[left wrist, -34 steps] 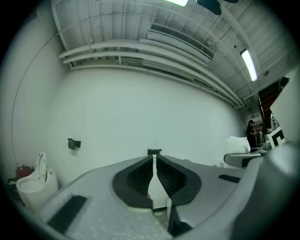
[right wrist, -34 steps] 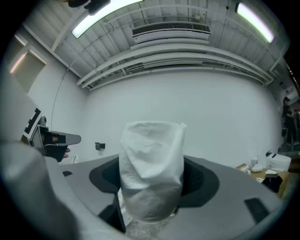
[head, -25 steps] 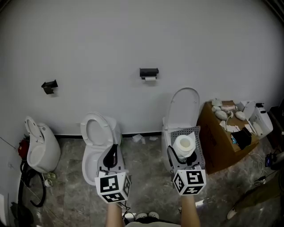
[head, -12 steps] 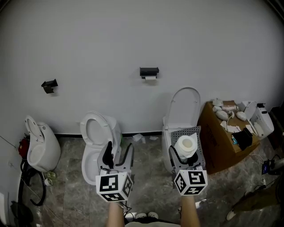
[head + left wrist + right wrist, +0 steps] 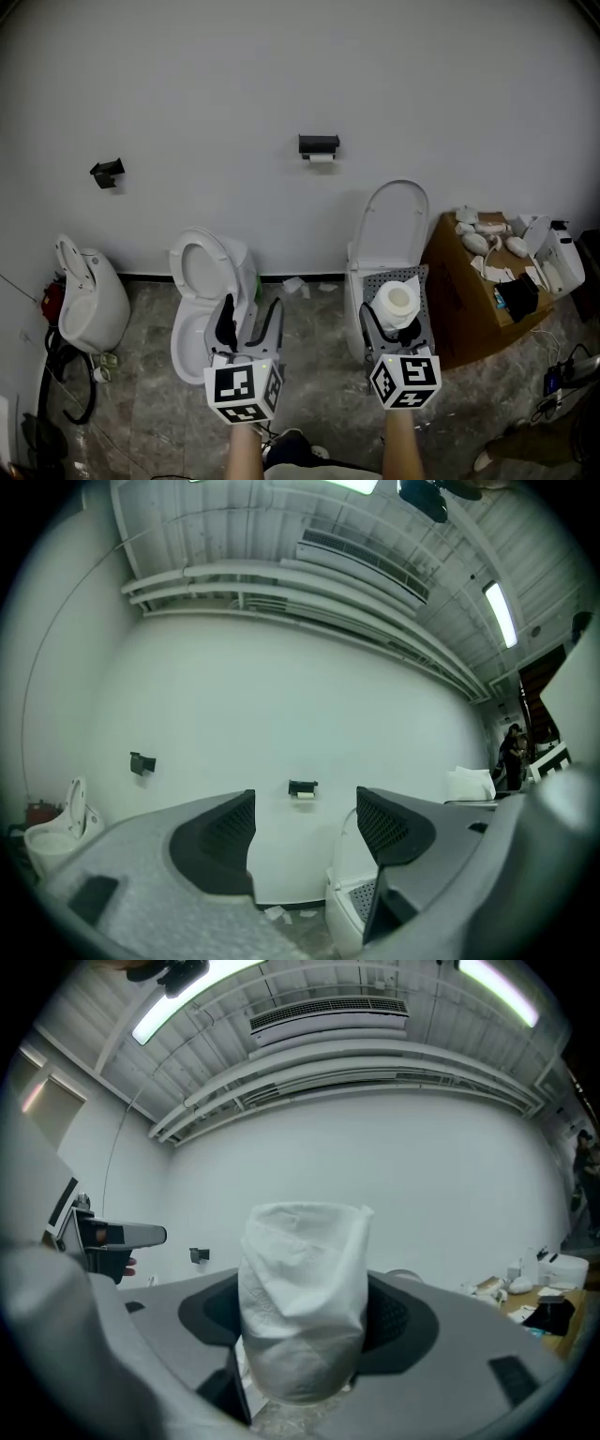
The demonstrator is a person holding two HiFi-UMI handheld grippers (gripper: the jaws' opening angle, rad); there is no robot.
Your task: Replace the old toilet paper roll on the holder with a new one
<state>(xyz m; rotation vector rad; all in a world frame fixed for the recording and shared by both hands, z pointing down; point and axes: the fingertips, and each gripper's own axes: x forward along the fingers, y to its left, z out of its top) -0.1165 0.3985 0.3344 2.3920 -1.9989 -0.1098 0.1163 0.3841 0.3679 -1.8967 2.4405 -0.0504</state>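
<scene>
A black holder [image 5: 319,143] is fixed to the white wall, with a small old roll [image 5: 321,158] hanging under it. It also shows far ahead between the left jaws, as the holder [image 5: 302,787]. My left gripper [image 5: 251,314] points level at the wall; its jaws are opening and nothing is between them [image 5: 305,822]. My right gripper [image 5: 394,321] is shut on a full white toilet paper roll [image 5: 395,298], held upright. In the right gripper view the roll [image 5: 302,1279] fills the space between both pads.
Two white toilets stand below the wall, one at the left [image 5: 202,281] and one with its lid up [image 5: 394,220]. A third fixture [image 5: 89,300] sits far left. A cardboard box [image 5: 469,300] of clutter stands at the right. Another black bracket [image 5: 106,172] is on the wall.
The left gripper's jaws went from shut to wide open. Both grippers moved a little toward the wall; the right one still holds the roll.
</scene>
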